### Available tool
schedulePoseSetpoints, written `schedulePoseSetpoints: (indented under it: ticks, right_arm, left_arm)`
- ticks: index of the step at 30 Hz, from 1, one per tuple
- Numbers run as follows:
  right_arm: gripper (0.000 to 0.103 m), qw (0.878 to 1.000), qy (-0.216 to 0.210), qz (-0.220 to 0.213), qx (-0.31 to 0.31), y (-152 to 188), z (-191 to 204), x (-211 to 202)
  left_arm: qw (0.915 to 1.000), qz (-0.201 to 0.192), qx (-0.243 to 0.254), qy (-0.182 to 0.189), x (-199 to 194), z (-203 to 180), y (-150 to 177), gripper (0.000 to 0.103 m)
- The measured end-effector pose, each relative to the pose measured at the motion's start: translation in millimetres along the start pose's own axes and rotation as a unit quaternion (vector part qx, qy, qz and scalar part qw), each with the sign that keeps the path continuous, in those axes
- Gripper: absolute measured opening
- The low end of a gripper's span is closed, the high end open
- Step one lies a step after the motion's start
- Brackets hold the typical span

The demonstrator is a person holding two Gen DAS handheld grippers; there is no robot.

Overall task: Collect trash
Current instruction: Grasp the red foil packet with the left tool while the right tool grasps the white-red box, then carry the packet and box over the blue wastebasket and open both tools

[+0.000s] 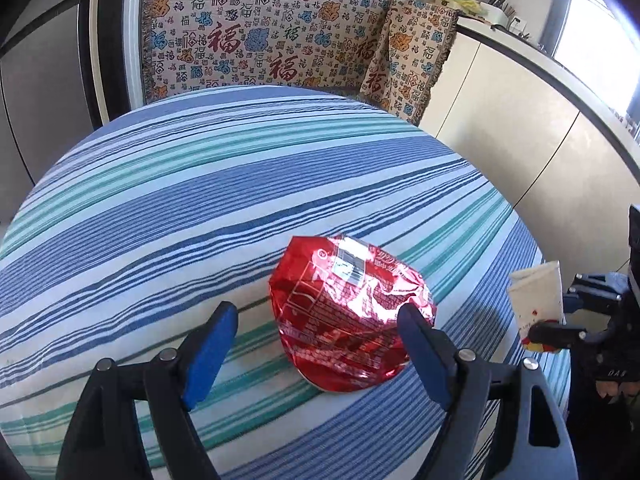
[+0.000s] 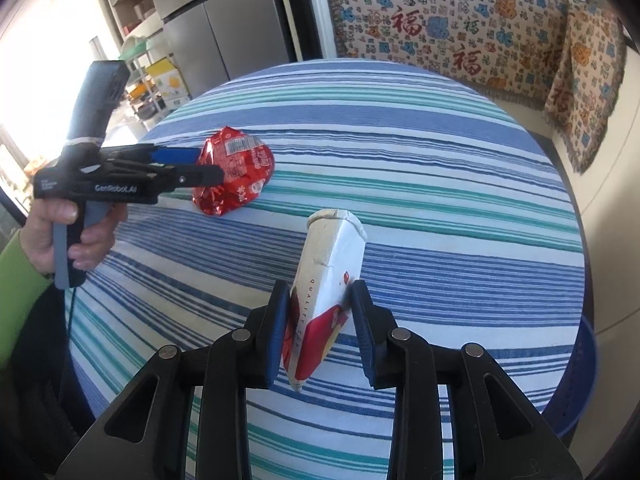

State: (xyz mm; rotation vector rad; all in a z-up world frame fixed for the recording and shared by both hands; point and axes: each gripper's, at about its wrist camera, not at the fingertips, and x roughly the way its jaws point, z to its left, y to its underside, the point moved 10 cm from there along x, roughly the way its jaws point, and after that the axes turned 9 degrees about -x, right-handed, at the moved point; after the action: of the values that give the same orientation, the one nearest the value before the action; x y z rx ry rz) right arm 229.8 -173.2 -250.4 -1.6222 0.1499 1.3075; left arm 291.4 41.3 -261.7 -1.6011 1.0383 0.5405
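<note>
In the left wrist view, the left hand-held gripper point(image 1: 316, 344) hangs over the striped cloth point(image 1: 200, 184) that covers the round bench, its blue pads spread wide. The left pad point(image 1: 212, 352) stands clear over bare cloth, and the right pad point(image 1: 420, 352) shows in front of the right edge of a crumpled red foil wrapper point(image 1: 344, 312), whether touching it I cannot tell. The wrapper lies flat on the cloth, its white barcode label facing up, partly within the gap but not pinched. At the right edge of this view the right hand-held gripper point(image 1: 556, 316) holds a flattened paper cup point(image 1: 536, 300) above the bench edge.

In the right wrist view, a hand point(image 2: 68, 236) in a green sleeve point(image 2: 16, 280) grips the handle of the left tool at the left, its fingers reaching to the red wrapper point(image 2: 240, 172) on the cloth point(image 2: 440, 160). Toward the middle, the right hand-held gripper point(image 2: 320, 328) is clenched on the crushed paper cup point(image 2: 328, 276): both pads press the lower, red-printed part, and the cup's rim end sticks forward and up, lifted off the bench. Behind the bench hangs a patterned blanket point(image 2: 460, 28), and a grey refrigerator point(image 2: 224, 20) stands at upper left.
</note>
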Motion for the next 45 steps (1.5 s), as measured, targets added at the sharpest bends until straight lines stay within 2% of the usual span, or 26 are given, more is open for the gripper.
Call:
schedulePoseSetpoints:
  ticks: [3,4,5,6,7,15,23,36,45]
  right_arm:
    - [0.032,1.0,0.002,0.0,-0.001,0,0,0]
    - [0.032,1.0,0.003,-0.001,-0.001,0,-1,-1]
    - [0.032,1.0,0.005,-0.001,-0.002,1,-2,-1]
    - [0.032,1.0,0.008,-0.001,-0.002,1,-4,-2]
    - [0.032,1.0,0.011,-0.002,-0.002,1,-6,-3]
    - [0.031,0.999,0.021,-0.021,0.021,-4,-24,-16]
    - [0.03,0.998,0.031,-0.041,0.034,-7,-41,-44]
    - [0.03,0.995,0.062,-0.06,0.057,10,-78,-91]
    - [0.03,0.991,0.08,-0.062,0.087,32,-118,-111]
  left_arm:
    - [0.9993,0.009,-0.023,0.029,11,1,-8,0.08]
    - [0.9988,0.009,-0.022,0.042,12,-2,-8,0.066]
    - [0.9967,0.013,-0.025,0.076,11,-9,-8,0.041]
    - [0.9948,0.014,-0.034,0.095,8,-13,-8,0.036]
    - [0.9951,0.009,-0.032,0.093,6,-15,-8,0.034]
    - [0.9991,-0.041,-0.003,0.007,-24,-48,3,0.03]
    - [0.9937,-0.078,0.043,-0.069,-33,-101,7,0.03]
    - [0.9884,-0.1,0.074,-0.088,-34,-182,-9,0.03]
    - [0.9872,-0.103,0.104,-0.063,-21,-239,-16,0.03]
